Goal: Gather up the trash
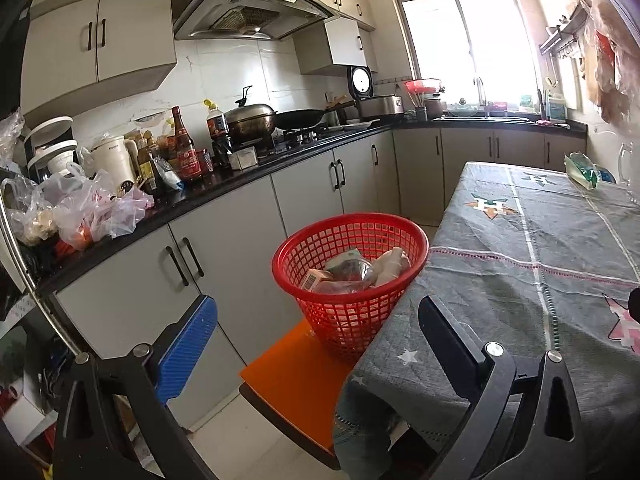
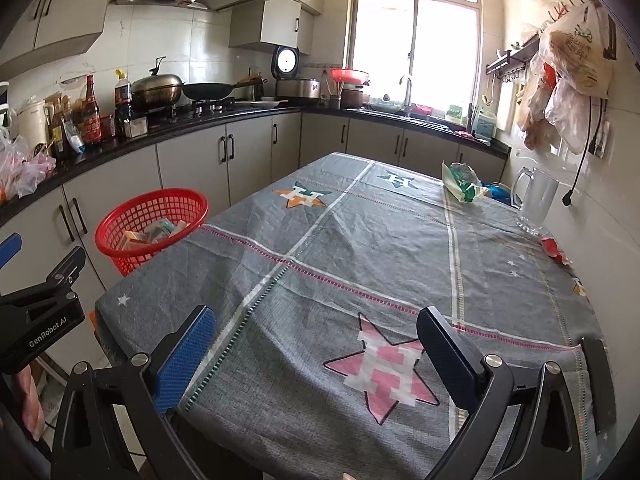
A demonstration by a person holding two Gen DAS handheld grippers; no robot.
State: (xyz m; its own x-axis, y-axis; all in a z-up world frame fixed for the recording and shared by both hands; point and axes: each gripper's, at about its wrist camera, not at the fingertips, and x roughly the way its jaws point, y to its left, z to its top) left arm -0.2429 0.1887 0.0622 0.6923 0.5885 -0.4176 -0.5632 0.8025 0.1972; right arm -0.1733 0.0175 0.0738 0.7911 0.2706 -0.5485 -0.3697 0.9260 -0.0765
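A red mesh basket (image 1: pixel 348 276) stands on an orange stool (image 1: pixel 296 372) beside the table; it holds a small box, a clear wrapper and a white bottle. My left gripper (image 1: pixel 316 340) hovers open and empty, near and above the basket. My right gripper (image 2: pixel 316 352) hangs open and empty over the near end of the grey tablecloth (image 2: pixel 360 248). On the table's far right lie a green-and-white plastic bag (image 2: pixel 462 182) and a red wrapper scrap (image 2: pixel 554 250). The basket (image 2: pixel 154 224) shows at the table's left in the right wrist view, and the left gripper (image 2: pixel 36 280) sits at that view's left edge.
A clear glass mug (image 2: pixel 534 204) stands by the right wall, a blue item behind the bag. The black counter (image 1: pixel 224 184) on the left carries bottles, a kettle, pans and crumpled plastic bags (image 1: pixel 88 208). Bags hang from a wall rack (image 2: pixel 568 76). A hand (image 2: pixel 30 404) shows low left.
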